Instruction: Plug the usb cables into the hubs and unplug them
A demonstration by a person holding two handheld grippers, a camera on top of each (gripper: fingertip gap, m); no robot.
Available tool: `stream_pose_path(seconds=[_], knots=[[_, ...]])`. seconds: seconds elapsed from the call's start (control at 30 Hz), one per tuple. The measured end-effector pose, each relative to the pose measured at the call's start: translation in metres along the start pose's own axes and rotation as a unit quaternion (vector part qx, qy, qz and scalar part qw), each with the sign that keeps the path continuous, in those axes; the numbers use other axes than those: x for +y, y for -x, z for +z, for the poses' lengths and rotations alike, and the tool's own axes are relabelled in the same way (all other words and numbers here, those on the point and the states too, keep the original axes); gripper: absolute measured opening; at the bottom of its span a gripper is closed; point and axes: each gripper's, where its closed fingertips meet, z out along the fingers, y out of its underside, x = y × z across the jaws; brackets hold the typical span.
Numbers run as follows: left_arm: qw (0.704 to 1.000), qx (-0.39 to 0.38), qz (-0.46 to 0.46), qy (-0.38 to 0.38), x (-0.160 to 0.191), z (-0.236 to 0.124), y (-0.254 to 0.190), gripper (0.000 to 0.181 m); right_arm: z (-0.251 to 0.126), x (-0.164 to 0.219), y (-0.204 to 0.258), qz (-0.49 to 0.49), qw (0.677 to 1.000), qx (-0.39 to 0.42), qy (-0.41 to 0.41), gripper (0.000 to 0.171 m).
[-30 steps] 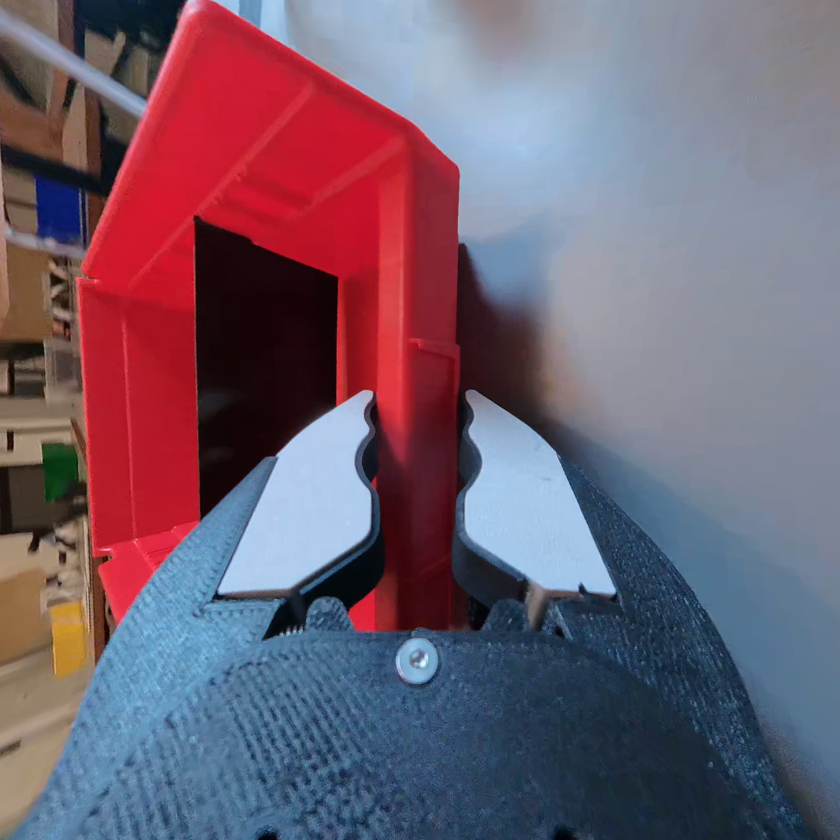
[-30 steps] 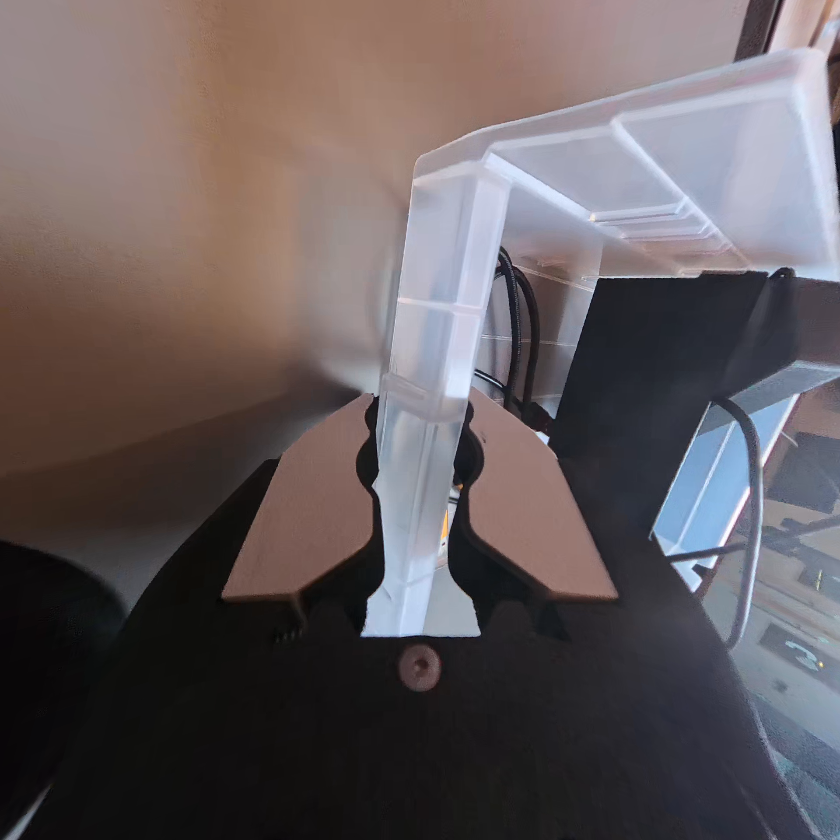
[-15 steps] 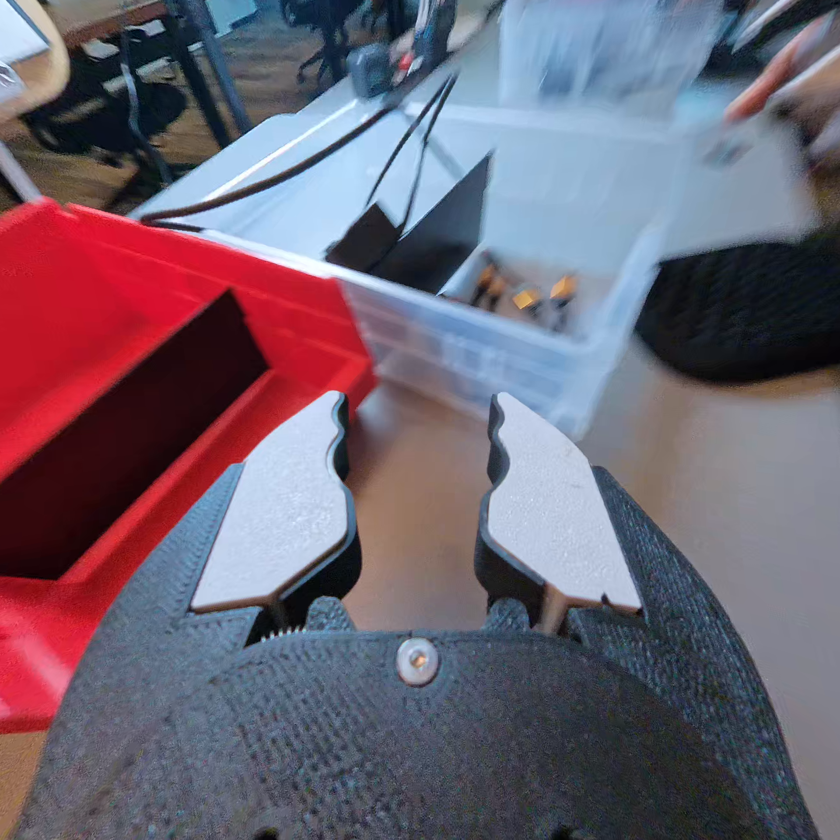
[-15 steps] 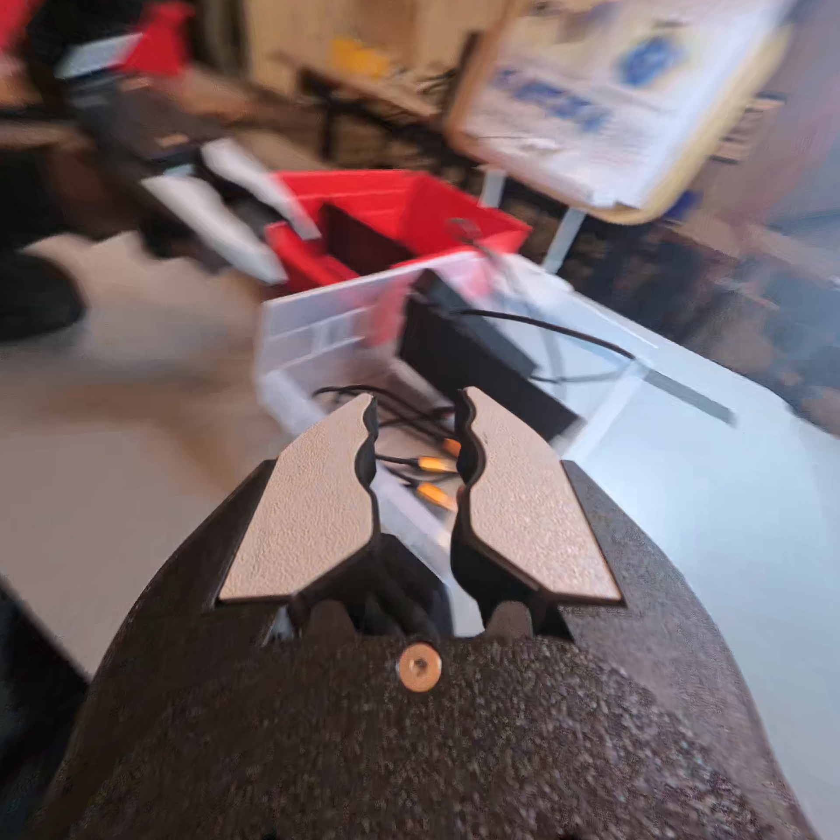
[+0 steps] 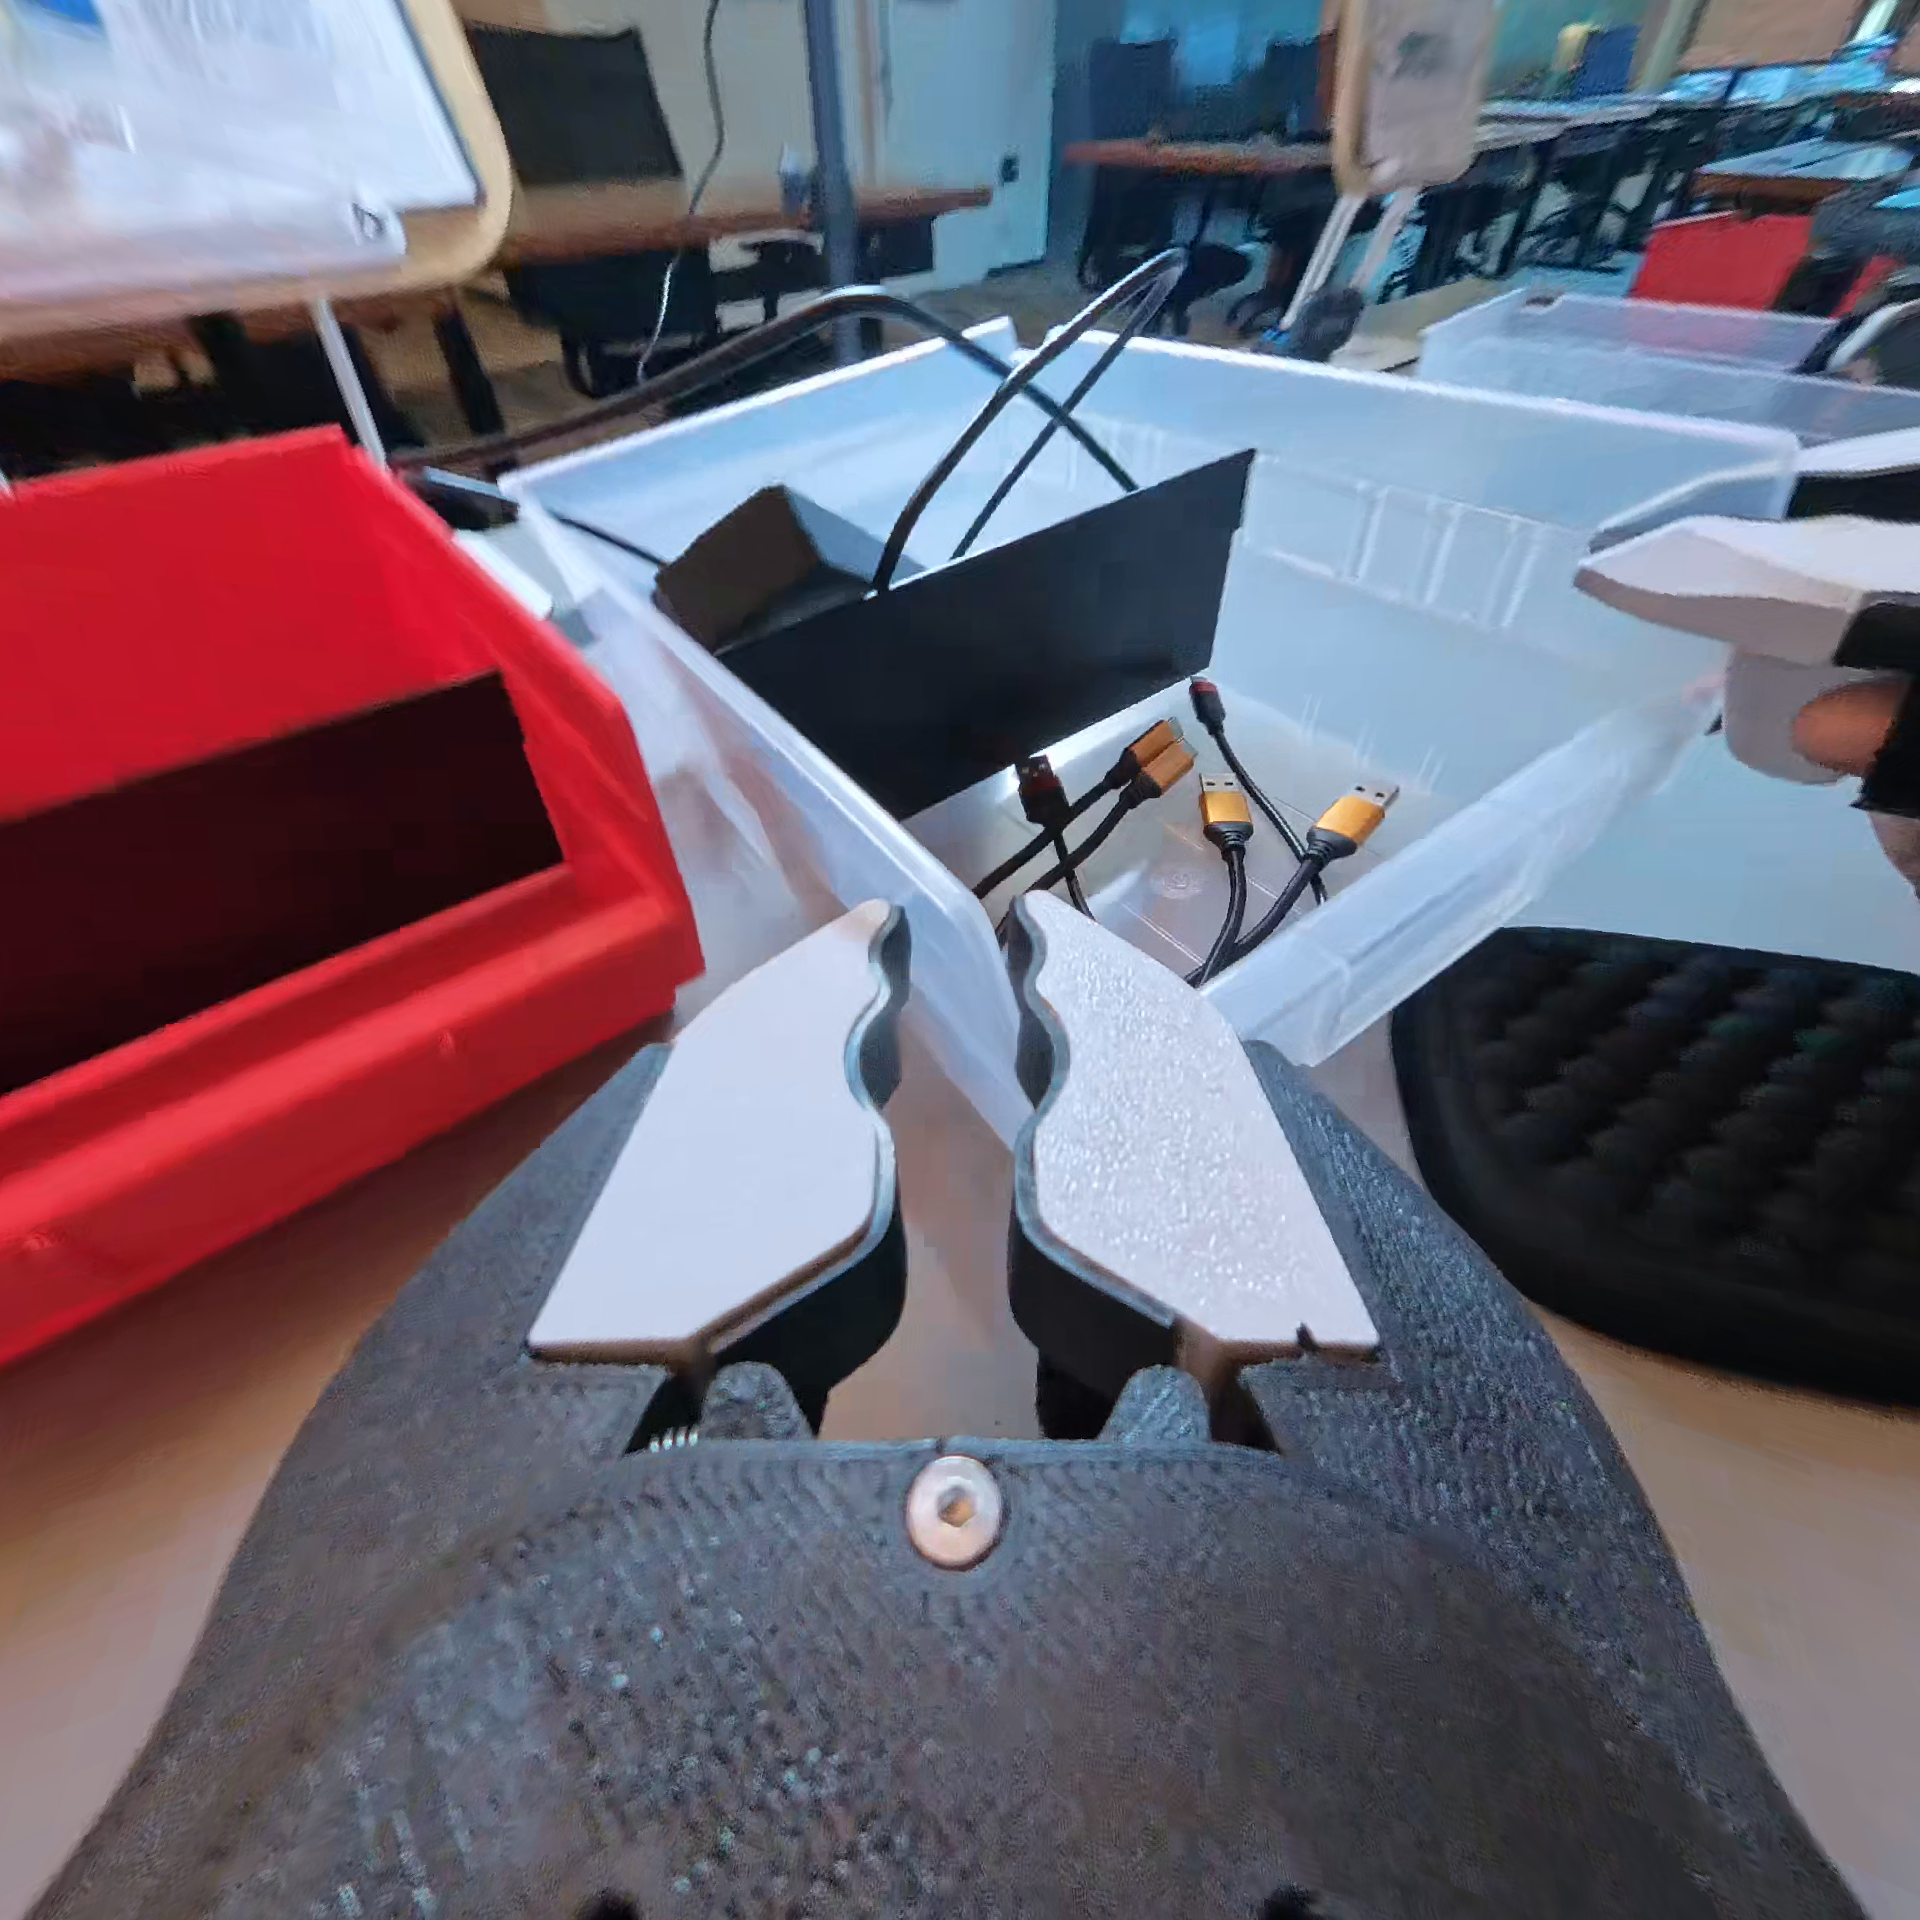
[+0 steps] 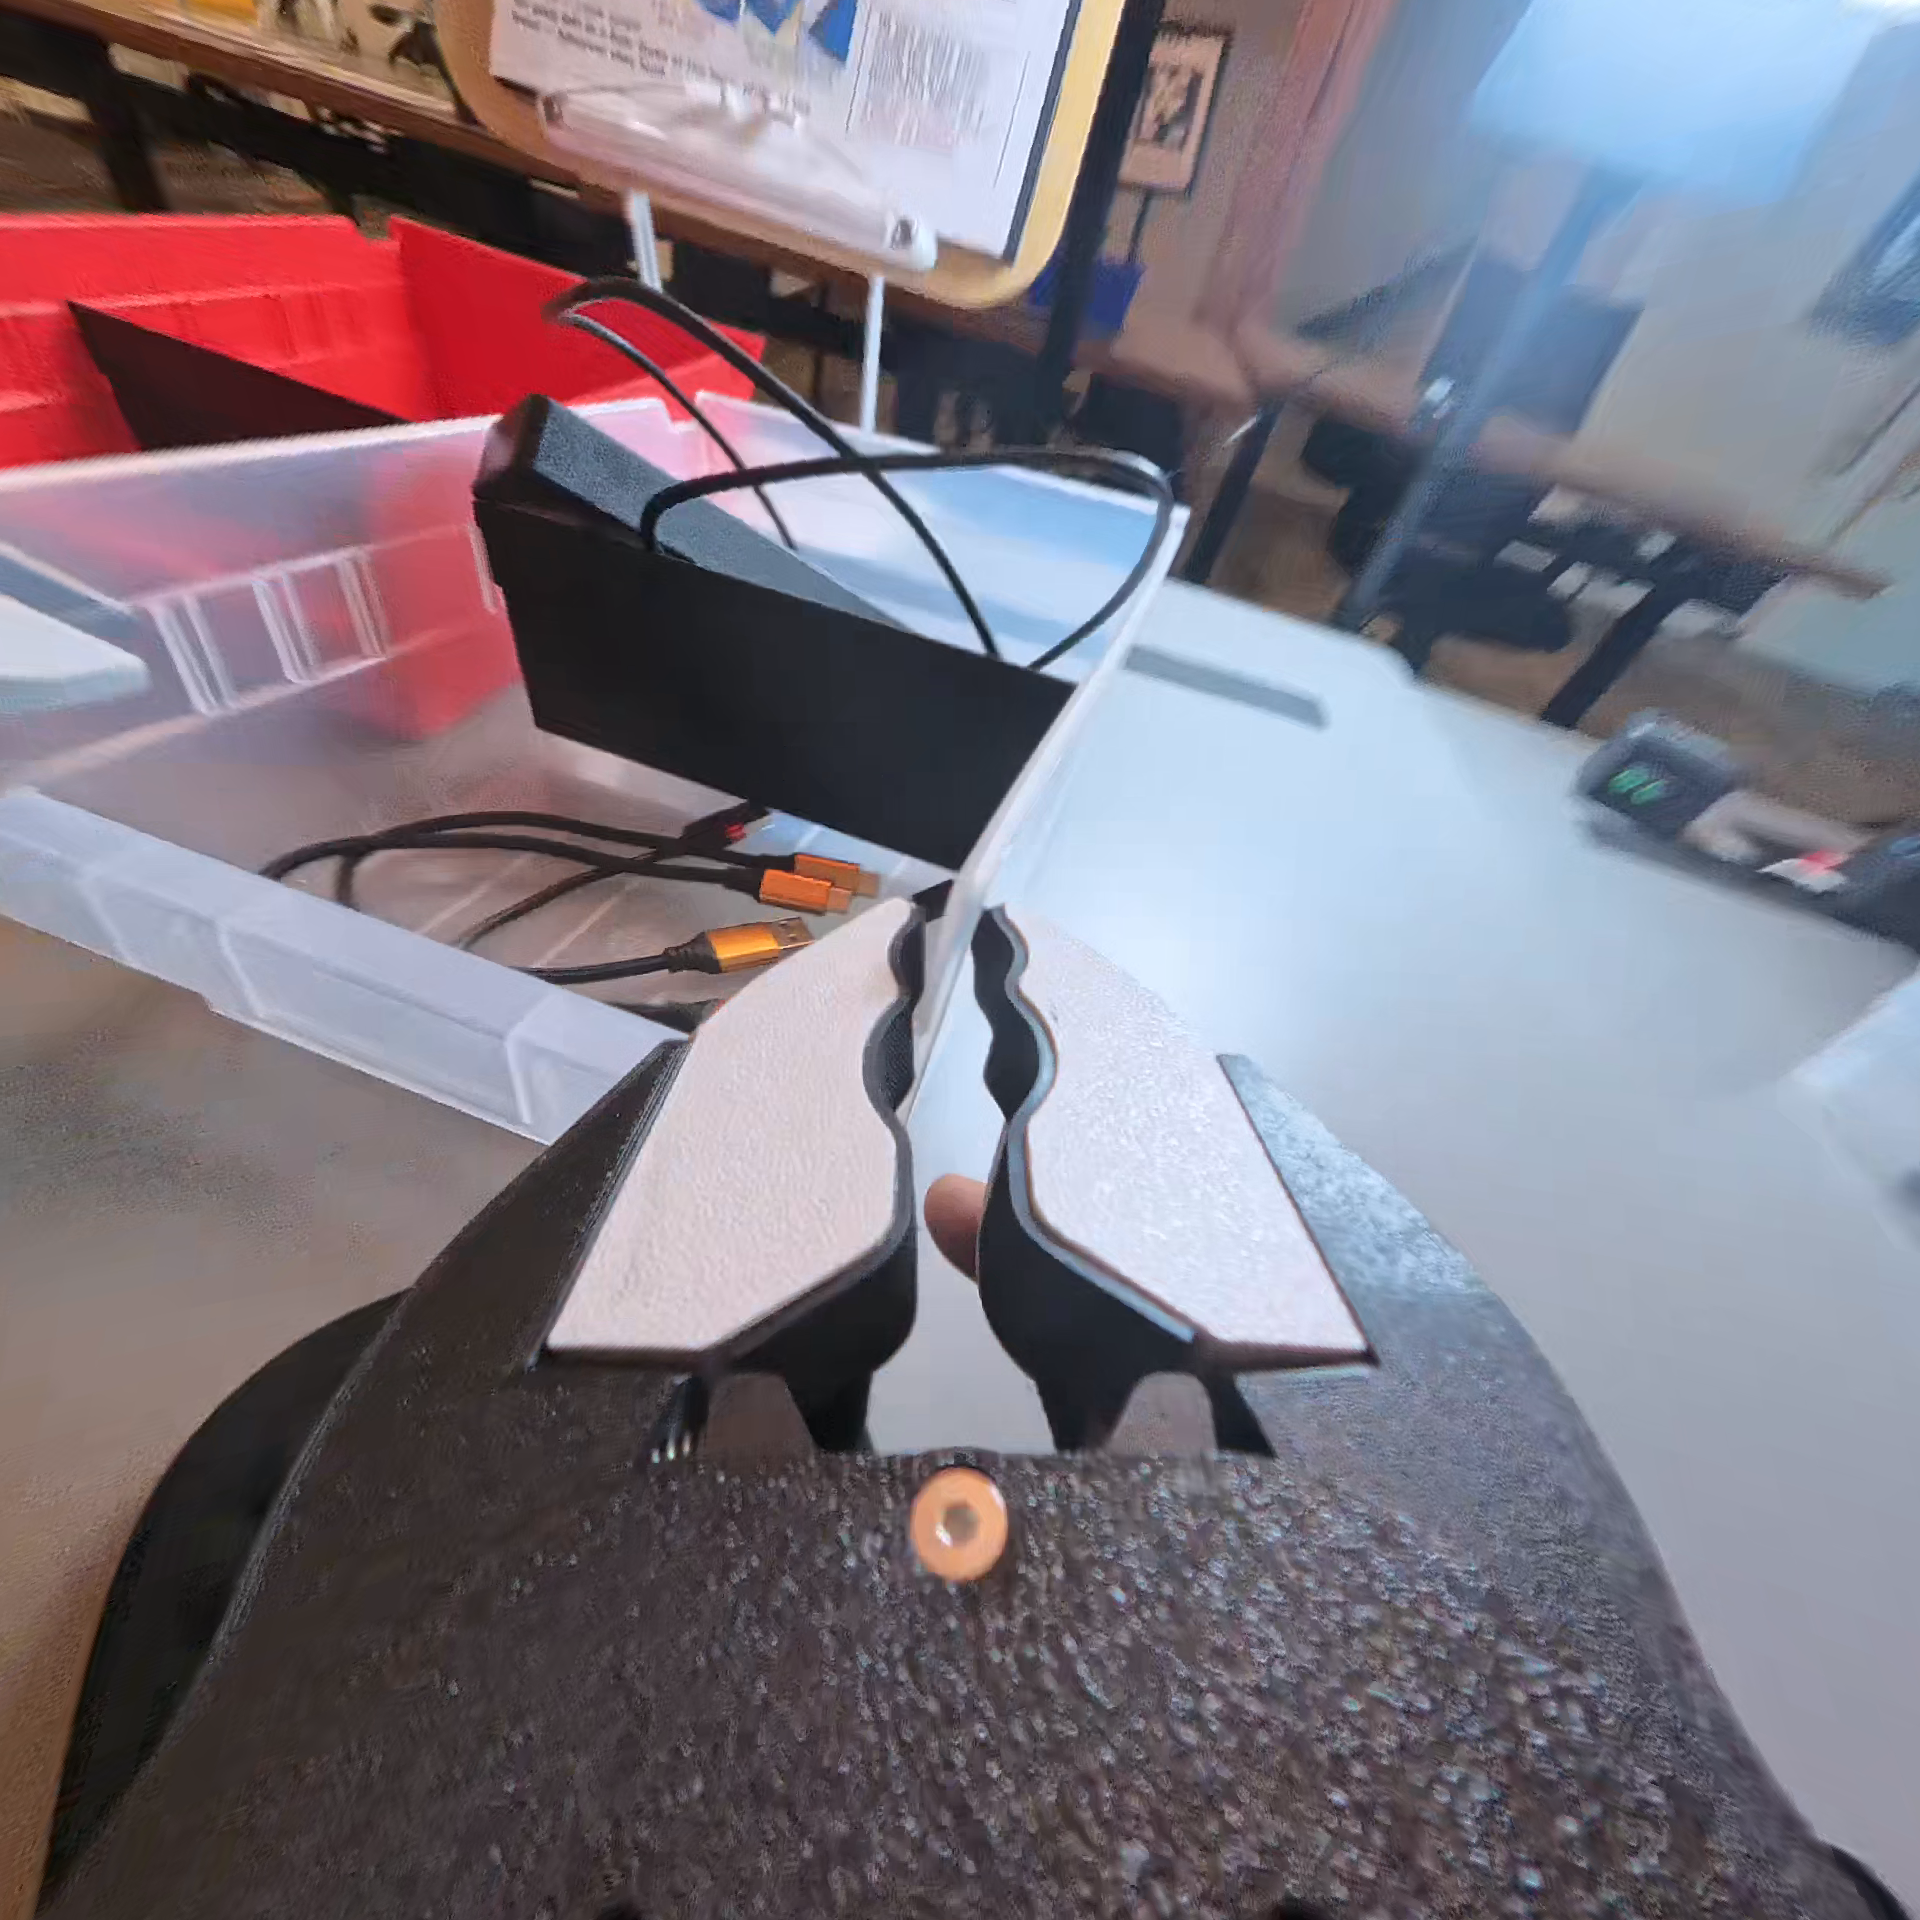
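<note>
A: What is the left gripper (image 5: pixel 956 920) doing?

B: Its fingers stand a narrow gap apart, and the near corner wall of the clear bin (image 5: pixel 1475 520) runs into that gap. Whether the pads press the plastic I cannot tell. The red bin (image 5: pixel 343 997) sits just to its left, with a dark divider inside.

A: And the right gripper (image 6: pixel 948 920)?

B: Nearly closed, a thin slit left. The clear bin's (image 6: pixel 343 982) side wall passes edge-on between the fingers; they seem to touch it, though a firm grip is not certain. A fingertip shows low in the gap behind.

A: Where are the cables?

B: The cables (image 5: pixel 1226 821) lie on the bin floor straight ahead of the left gripper, several with orange plugs, one with red trim, all loose. From the right gripper the same cables (image 6: pixel 727 894) lie ahead and to the left, plugs pointing toward it.

A: The hub?

B: A black hub (image 5: pixel 769 566) rests beyond a black panel (image 5: pixel 997 665) leaning across the bin, past the plugs. Two thin black leads arch up from it over the rim. Right of the left gripper lies a black bumpy pad (image 5: pixel 1662 1132) on the table (image 5: pixel 1766 1538).
</note>
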Motion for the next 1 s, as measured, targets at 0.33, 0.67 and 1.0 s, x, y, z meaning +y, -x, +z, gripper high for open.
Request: stream_pose_path(seconds=[0.33, 0.67, 1.0], knots=[[0.977, -0.132, 0.091, -0.138, -0.101, -0.124, 0.059, 0.012, -0.035, -0.147, 0.066, -0.022, 0.979, -0.048, -0.196, 0.011], [0.929, -0.357, 0.068, -0.071, -0.041, -0.290, 0.223, 0.008, 0.051, -0.196, 0.300, 0.000, 0.939, -0.287, -0.190, 0.014], [0.951, -0.310, 0.024, 0.008, 0.052, -0.241, 0.269, 0.007, 0.100, -0.087, 0.340, -0.059, 0.958, -0.277, -0.043, 0.017]])
